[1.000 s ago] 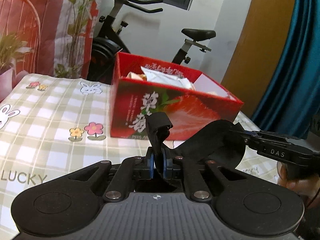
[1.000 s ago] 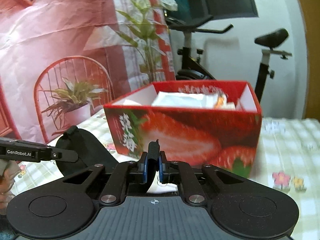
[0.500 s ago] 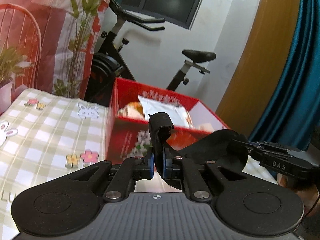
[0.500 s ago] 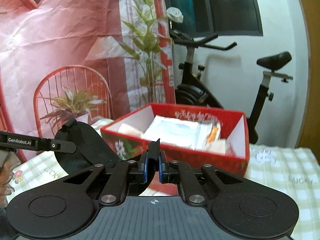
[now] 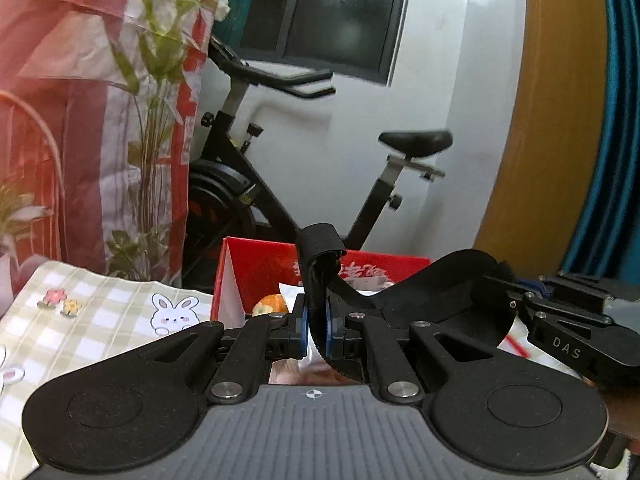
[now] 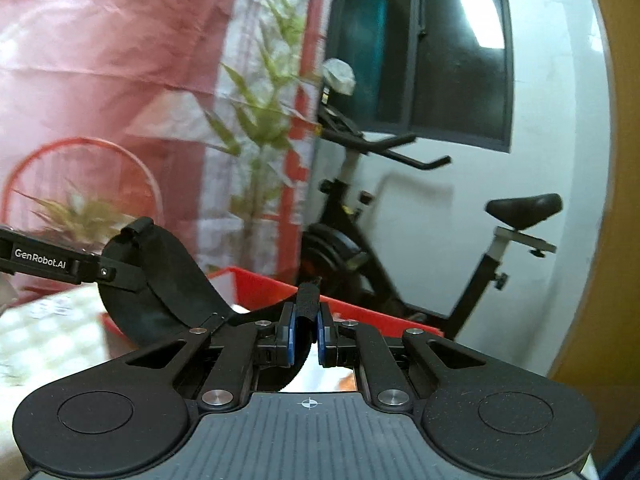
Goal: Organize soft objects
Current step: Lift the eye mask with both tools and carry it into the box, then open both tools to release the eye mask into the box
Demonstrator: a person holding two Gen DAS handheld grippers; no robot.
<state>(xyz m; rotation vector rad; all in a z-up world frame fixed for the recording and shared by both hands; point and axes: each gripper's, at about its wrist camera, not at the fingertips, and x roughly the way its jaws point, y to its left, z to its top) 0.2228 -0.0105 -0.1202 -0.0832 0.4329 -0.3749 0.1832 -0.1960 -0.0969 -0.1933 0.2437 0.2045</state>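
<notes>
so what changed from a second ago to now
Both grippers, left gripper and right gripper, rose and carried the black fabric strap up over the red strawberry-printed cardboard box, which now sits lower in both views. Both stayed shut on the strap; the box stayed put.

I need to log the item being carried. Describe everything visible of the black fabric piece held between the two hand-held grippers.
The black fabric piece is soft, matte and band-like, widening to a curved panel mid-span. One end, a ribbed strap folded over, is pinched in the left hand-held gripper; the other in the right hand-held gripper. It hangs slack between them, above the red box.
</notes>
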